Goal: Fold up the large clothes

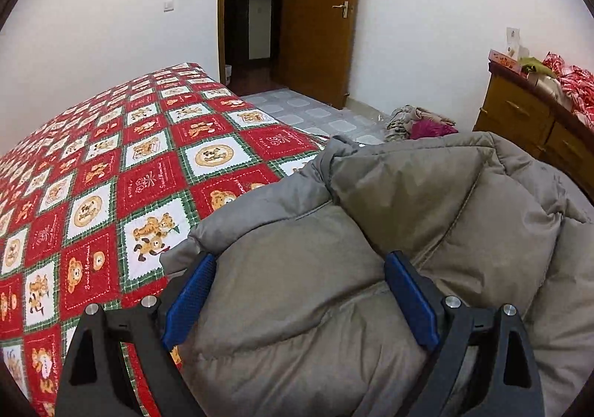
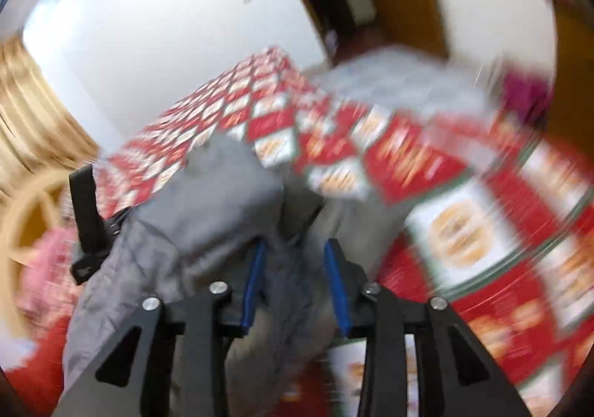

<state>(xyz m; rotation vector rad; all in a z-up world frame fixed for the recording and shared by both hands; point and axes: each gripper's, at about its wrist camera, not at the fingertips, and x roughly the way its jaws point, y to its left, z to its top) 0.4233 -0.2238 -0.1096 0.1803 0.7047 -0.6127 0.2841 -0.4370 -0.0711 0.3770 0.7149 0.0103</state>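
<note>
A grey puffer jacket (image 1: pixel 445 213) lies bunched on a bed with a red patchwork quilt (image 1: pixel 148 164). My left gripper (image 1: pixel 300 257) hovers just over the jacket's near part with its jaws wide open, one blue pad near the jacket's left edge, and grips nothing. The right wrist view is blurred. There my right gripper (image 2: pixel 296 244) has a bunch of the jacket (image 2: pixel 222 202) filling the gap between its blue pads, and it looks clamped. A black strap (image 2: pixel 87 216) of the jacket hangs at the left. The quilt (image 2: pixel 456 231) lies underneath.
Beyond the bed's far corner a wooden door (image 1: pixel 319 16) stands open onto a dark hallway. A heap of clothes (image 1: pixel 419 122) lies on the tiled floor. At the right is a wooden dresser (image 1: pixel 519 112) with things piled on top. A yellowish curtain (image 2: pixel 33 112) hangs at the left.
</note>
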